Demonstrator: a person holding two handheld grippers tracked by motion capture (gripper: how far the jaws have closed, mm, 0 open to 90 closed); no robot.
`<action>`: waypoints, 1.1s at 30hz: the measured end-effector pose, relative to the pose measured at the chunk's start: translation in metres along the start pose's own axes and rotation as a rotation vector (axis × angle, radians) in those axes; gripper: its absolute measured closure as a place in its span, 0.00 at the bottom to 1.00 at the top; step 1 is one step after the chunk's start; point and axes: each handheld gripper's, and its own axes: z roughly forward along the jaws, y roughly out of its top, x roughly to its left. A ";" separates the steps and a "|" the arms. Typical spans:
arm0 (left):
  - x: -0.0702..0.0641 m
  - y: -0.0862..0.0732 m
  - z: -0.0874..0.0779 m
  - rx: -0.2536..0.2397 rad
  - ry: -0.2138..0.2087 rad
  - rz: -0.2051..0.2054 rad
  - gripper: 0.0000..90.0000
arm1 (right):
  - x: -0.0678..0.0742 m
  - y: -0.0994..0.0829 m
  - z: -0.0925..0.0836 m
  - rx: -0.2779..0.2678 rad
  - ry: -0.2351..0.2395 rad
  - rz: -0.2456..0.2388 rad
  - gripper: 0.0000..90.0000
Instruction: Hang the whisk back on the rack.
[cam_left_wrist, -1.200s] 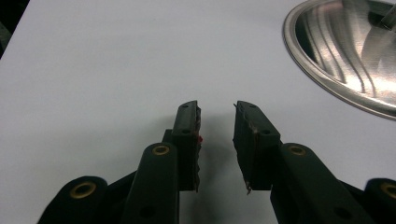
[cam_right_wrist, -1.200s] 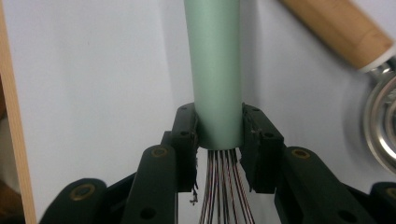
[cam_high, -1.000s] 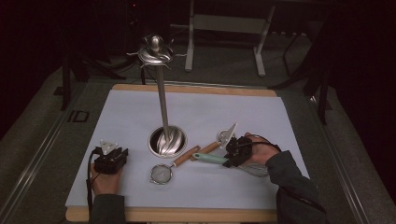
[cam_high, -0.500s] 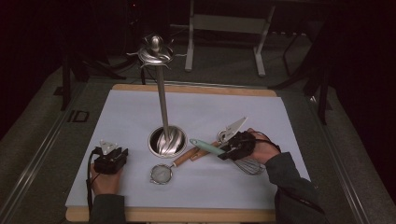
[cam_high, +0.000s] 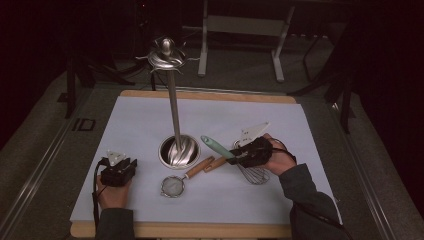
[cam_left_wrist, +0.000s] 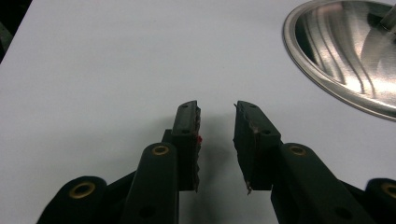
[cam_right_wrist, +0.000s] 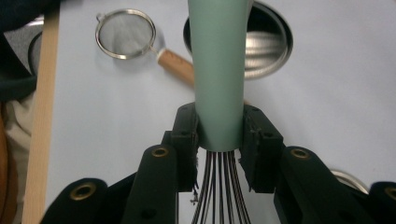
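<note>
My right gripper (cam_high: 240, 156) is shut on a whisk's mint-green handle (cam_high: 215, 146) just above the wires. The handle slants up and left toward the steel stand's round base (cam_high: 178, 151); the wire head (cam_high: 256, 175) hangs low by the person's hand. In the right gripper view both pads of the right gripper (cam_right_wrist: 219, 128) press the handle (cam_right_wrist: 218, 70), with the wires (cam_right_wrist: 218, 186) running back between the jaws. My left gripper (cam_high: 118, 169) rests on the white mat at the front left. It is the left gripper (cam_left_wrist: 217, 122), open with nothing between its pads.
The stand's tall pole (cam_high: 173, 107) ends in a hooked top (cam_high: 166, 56). A small mesh strainer (cam_high: 173, 186) with a wooden handle (cam_high: 199, 167) lies in front of the base. The strainer (cam_right_wrist: 125, 33) lies near the board's wooden front edge (cam_high: 180, 230). A second wooden handle (cam_high: 216, 162) lies under the whisk.
My right gripper has risen with the whisk, lifting its green handle off the mat so it now points up and left. The left gripper has stayed still.
</note>
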 end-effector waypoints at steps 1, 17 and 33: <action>0.000 0.000 0.000 0.000 0.000 0.000 0.78 | 0.001 0.001 -0.001 -0.008 -0.001 0.000 0.77; 0.000 0.000 0.000 0.001 0.000 0.000 0.78 | 0.006 0.033 -0.012 -0.146 -0.069 -0.007 0.77; 0.000 0.000 0.000 0.001 -0.001 0.000 0.78 | 0.002 0.062 -0.023 -0.249 -0.175 0.042 0.77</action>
